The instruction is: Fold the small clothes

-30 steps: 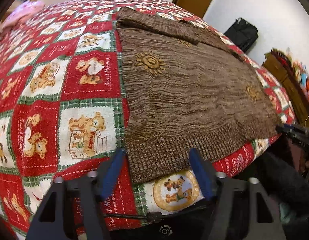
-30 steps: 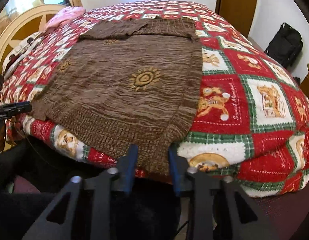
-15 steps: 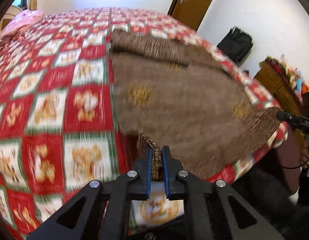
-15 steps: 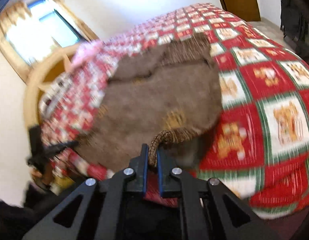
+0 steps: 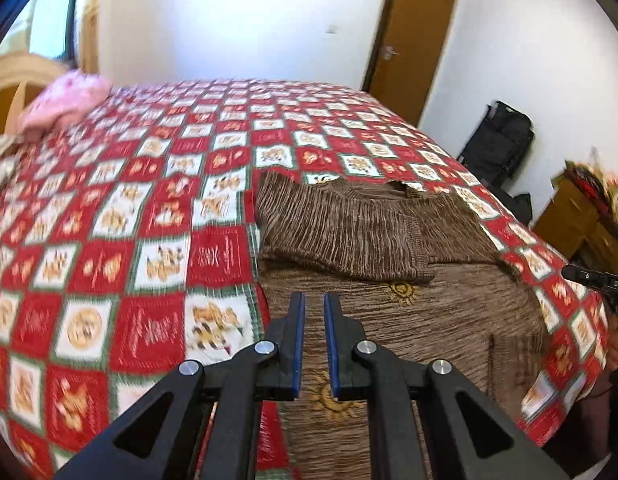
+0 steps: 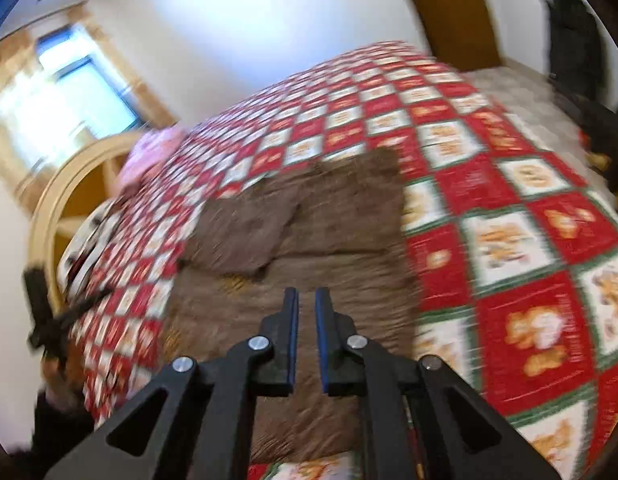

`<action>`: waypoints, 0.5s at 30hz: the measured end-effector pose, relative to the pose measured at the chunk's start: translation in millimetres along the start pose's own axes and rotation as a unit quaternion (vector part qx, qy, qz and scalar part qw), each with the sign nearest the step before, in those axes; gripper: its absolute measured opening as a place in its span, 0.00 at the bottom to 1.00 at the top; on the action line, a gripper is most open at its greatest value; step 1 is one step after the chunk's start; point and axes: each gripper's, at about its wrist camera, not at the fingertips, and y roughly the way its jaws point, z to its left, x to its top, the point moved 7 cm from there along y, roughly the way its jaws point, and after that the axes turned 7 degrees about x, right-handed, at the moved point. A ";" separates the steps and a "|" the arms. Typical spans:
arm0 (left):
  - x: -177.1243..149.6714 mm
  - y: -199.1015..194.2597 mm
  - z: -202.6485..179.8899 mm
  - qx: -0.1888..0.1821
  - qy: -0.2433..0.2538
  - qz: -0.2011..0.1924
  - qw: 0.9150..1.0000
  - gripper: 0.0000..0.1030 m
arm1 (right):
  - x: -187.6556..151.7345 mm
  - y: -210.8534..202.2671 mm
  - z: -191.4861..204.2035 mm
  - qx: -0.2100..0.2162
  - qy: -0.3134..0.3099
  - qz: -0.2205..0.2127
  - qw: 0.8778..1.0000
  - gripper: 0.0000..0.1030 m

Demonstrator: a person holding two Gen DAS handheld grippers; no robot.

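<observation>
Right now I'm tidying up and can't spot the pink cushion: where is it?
In the left wrist view the pink cushion lies at the far left corner of the quilted bed, beside the pale wooden headboard, well apart from the brown sweater.

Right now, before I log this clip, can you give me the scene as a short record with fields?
surface: red teddy-bear quilt
garment: brown knit sweater, lying on the quilt, sleeve folded across its upper part
left gripper: over the sweater, jaws slightly apart, nothing between them
right gripper: over the sweater, jaws slightly apart, view blurred
elsewhere: pink cloth at the far corner; black bag by the wall
</observation>
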 end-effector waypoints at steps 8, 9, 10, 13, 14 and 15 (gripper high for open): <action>-54.0 -10.1 38.2 0.013 0.023 0.045 0.999 0.10 | -83.2 63.6 122.3 0.195 -0.088 0.133 0.968 0.86; -60.5 -13.0 45.3 0.024 0.017 0.046 0.998 0.10 | -98.5 77.6 142.6 0.202 -0.120 0.160 0.959 0.85; -66.9 -16.8 53.5 0.036 0.011 0.047 0.998 0.10 | -111.0 89.7 158.1 0.203 -0.147 0.182 0.951 0.84; -81.2 -33.5 78.7 0.057 -0.016 0.045 0.997 0.10 | -157.3 129.6 199.2 0.193 -0.239 0.246 0.919 0.84; -83.8 -39.0 85.0 0.061 -0.023 0.046 0.997 0.10 | -168.7 139.5 207.2 0.188 -0.263 0.260 0.910 0.84; -86.5 -45.5 90.7 0.066 -0.024 0.046 0.996 0.10 | -179.7 149.3 212.9 0.182 -0.287 0.273 0.900 0.82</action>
